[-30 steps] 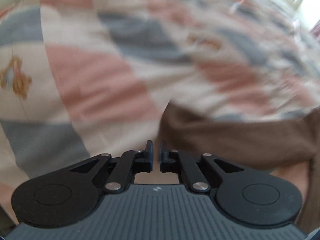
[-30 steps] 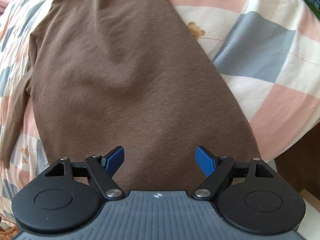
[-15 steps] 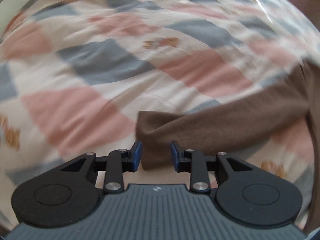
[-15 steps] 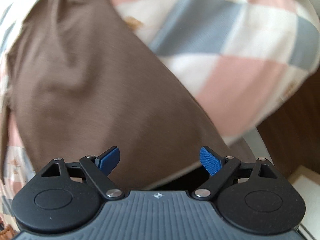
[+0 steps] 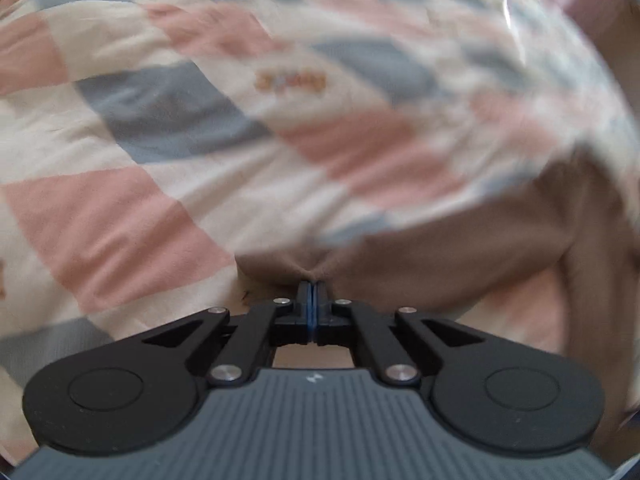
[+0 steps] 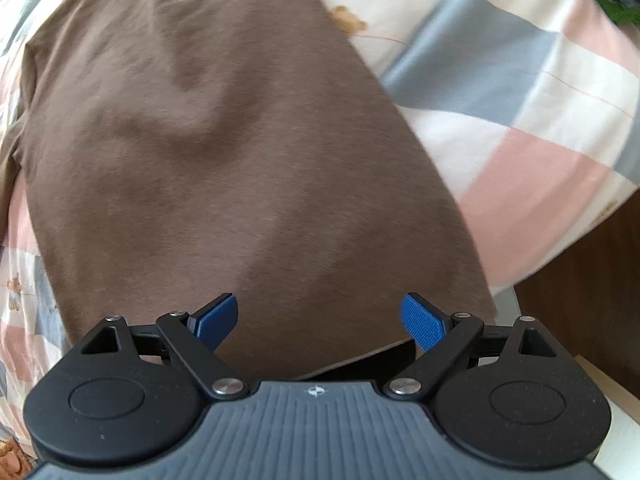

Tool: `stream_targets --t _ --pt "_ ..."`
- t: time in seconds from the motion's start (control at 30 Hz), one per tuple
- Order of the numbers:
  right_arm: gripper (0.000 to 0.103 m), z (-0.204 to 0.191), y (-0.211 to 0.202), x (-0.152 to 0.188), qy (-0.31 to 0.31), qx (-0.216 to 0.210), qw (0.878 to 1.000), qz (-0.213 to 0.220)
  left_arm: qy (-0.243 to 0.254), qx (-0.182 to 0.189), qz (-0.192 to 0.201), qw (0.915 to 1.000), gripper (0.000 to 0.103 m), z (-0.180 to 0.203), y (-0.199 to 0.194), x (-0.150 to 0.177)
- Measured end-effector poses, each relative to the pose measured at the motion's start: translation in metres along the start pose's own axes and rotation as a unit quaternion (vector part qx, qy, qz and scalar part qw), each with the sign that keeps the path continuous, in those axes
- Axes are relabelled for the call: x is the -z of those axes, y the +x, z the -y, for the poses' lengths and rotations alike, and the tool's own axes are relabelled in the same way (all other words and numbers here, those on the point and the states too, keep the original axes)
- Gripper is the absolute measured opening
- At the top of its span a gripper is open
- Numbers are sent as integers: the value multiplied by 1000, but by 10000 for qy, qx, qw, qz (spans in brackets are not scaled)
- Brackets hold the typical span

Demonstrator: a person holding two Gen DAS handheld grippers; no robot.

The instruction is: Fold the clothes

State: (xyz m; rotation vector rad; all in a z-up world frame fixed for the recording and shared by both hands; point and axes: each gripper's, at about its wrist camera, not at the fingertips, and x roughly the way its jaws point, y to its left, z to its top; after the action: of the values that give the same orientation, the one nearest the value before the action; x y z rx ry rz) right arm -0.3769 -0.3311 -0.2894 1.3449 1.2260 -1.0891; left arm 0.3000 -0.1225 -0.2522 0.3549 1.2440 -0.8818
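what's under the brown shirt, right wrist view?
The brown shirt lies spread on a checked quilt in pink, grey and cream, which shows around its edges. Whatever lies beneath the shirt's middle is covered; nothing bulges there beyond soft wrinkles.

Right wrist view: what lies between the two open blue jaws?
Only the brown knit shirt, lying flat on the checked quilt; the pads touch nothing.
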Motion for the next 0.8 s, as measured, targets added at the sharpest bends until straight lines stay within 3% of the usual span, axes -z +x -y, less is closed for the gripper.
stream_targets --t 0.07,0.13,0.17,0.27,0.4,0.5,0.63,0.7,0.73,0.77,0.8 --pt "91 -1 1 -1 42 -22 10000 -22 -806 50 358 9961 0 -22 -28 -20" --pt "91 -2 4 -2 83 -17 9999 -99 -1248 -361 669 9893 0 -44 -34 -47" --pt "91 -4 8 -3 73 6 9999 -156 -1199 -639 659 9885 0 -51 -28 -56" --pt "91 -10 10 -10 -63 63 9997 -242 -1241 -940 73 9878 5 -69 2 -58" --pt "92 -15 5 -16 -97 -43 9998 -153 -1612 -391 -359 9855 17 -61 34 -14" --pt "93 -12 5 -19 0 -25 9998 -192 -2180 104 -376 9752 21 -55 49 13" --pt "93 -13 12 -18 -99 66 9992 -385 -2623 175 -286 9644 32 -58 67 22" --pt "94 -14 12 -18 -164 60 9990 -423 -2878 225 -251 9571 27 -61 78 25" --pt "94 -15 12 -18 -189 67 9989 -431 -3051 387 -216 9513 3 -63 82 27" --pt "95 -14 12 -19 -205 74 9988 -434 -3133 501 -164 9482 3 -63 82 28" --pt "95 -14 12 -20 -220 81 9988 -437 -2963 484 -62 9539 3 -58 75 26"
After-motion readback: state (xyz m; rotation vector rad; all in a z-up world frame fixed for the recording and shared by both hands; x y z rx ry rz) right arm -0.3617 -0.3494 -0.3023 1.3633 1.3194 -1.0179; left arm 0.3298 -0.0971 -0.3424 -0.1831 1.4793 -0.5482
